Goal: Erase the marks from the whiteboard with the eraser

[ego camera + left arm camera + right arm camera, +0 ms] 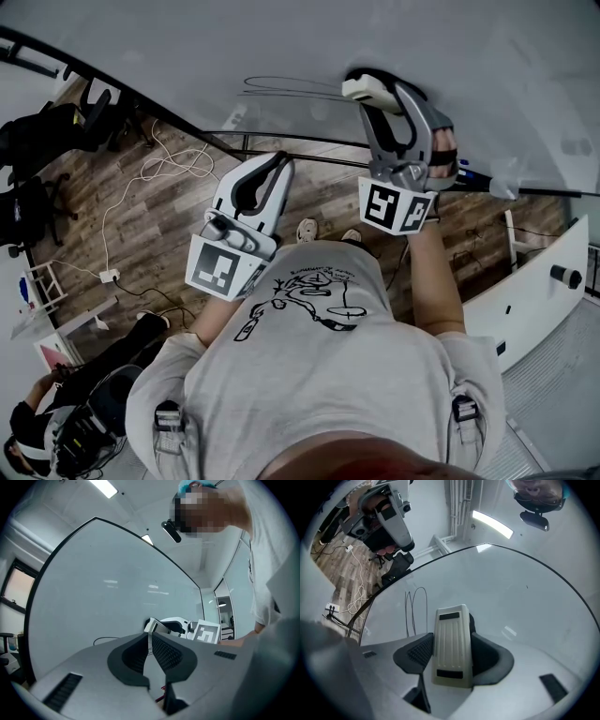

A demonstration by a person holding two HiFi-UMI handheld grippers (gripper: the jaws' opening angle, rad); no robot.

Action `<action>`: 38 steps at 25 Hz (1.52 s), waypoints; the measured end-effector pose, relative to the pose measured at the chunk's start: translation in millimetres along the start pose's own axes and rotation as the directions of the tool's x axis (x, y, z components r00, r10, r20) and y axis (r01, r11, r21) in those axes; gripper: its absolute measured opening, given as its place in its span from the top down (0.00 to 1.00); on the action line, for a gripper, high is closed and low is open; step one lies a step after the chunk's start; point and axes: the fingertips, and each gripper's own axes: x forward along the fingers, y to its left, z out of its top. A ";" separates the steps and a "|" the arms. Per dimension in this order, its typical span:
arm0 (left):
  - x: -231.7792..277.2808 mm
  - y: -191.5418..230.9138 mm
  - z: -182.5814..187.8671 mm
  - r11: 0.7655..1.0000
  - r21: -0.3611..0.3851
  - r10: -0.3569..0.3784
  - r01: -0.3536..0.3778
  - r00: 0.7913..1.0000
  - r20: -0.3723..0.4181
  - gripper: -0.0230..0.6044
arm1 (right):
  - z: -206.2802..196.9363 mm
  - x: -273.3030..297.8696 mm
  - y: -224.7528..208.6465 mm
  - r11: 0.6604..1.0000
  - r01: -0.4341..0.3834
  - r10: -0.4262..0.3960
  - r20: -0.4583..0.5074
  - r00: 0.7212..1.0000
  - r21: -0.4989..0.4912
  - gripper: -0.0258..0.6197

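Eraser held lengthwise in the right gripper, whose jaws are spread just wide enough to pinch its pale ribbed body on both sides. The person faces the whiteboard with the right arm reaching forward. The eraser's far end is at the board, just beside the marks, a few thin dark looping lines to its left. Whether the eraser's face is pressed on the surface cannot be told. The left gripper hangs lower, off the board, its jaws drawn together at the tips with nothing between them. To wipe well, the eraser probably needs to lie flat against the board under even pressure. It should then sweep left across the whole loop in overlapping strokes, with the grip firm enough that the eraser does not twist out. The left gripper has no part here and is best held clear.
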 end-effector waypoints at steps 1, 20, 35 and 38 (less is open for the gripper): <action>-0.5 -0.2 -0.3 1.000 0.000 0.002 -0.002 1.000 0.000 0.90 | -0.6 0.0 1.4 1.000 0.001 -0.001 0.000 1.000 -0.001 0.56; -7.7 2.1 1.5 1.000 -0.005 0.014 -0.014 1.000 0.008 0.90 | -5.9 8.0 39.0 0.999 -0.026 0.026 0.004 1.000 -0.041 0.56; -13.7 -0.3 0.3 1.000 0.000 0.028 -0.028 1.000 -0.005 0.90 | -11.3 9.8 60.6 0.996 -0.038 0.039 0.013 0.999 -0.084 0.56; -13.6 0.1 -0.3 1.000 0.002 0.031 -0.031 0.999 -0.007 0.90 | -12.8 10.6 65.7 0.995 -0.047 0.048 0.011 0.999 -0.088 0.56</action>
